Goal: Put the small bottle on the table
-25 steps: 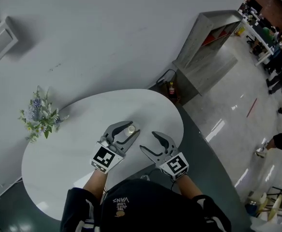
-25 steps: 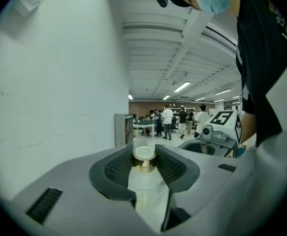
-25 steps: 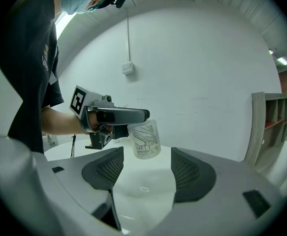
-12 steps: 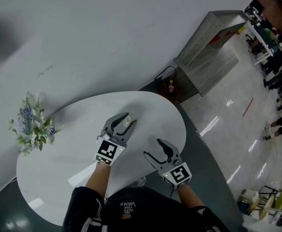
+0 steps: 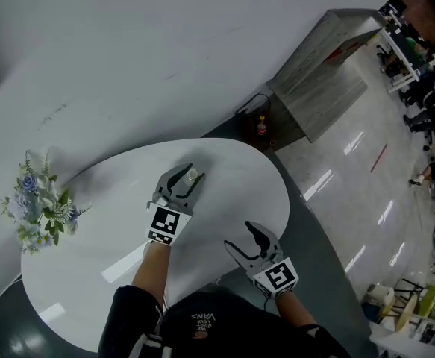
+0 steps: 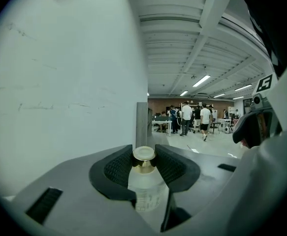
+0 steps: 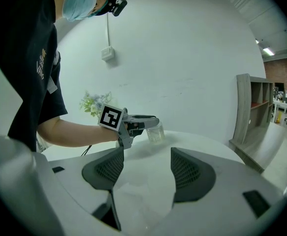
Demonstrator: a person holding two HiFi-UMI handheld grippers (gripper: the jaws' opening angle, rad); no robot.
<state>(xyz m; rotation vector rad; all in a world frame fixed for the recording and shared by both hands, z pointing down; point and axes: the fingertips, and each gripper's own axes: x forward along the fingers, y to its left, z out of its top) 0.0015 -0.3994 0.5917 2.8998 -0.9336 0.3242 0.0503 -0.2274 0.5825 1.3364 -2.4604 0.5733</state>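
Note:
The small clear bottle (image 6: 145, 188) with a gold cap stands upright between the jaws of my left gripper (image 6: 144, 156), which is shut on its neck. From the head view, the left gripper (image 5: 187, 176) reaches over the middle of the round white table (image 5: 90, 222), the bottle's cap (image 5: 192, 174) showing between its tips. In the right gripper view the bottle (image 7: 154, 132) hangs close over the table top; I cannot tell whether it touches. My right gripper (image 5: 239, 235) is open with nothing between its fingers, near the table's front right edge.
A bunch of pale blue flowers (image 5: 42, 211) stands at the table's left rim. A grey shelf unit (image 5: 321, 66) stands against the wall at the back right, with a small red bottle (image 5: 261, 128) on the floor near it. People stand far off at the right.
The left gripper has carried the bottle farther out over the table. The right gripper has drawn back toward the table's front right edge.

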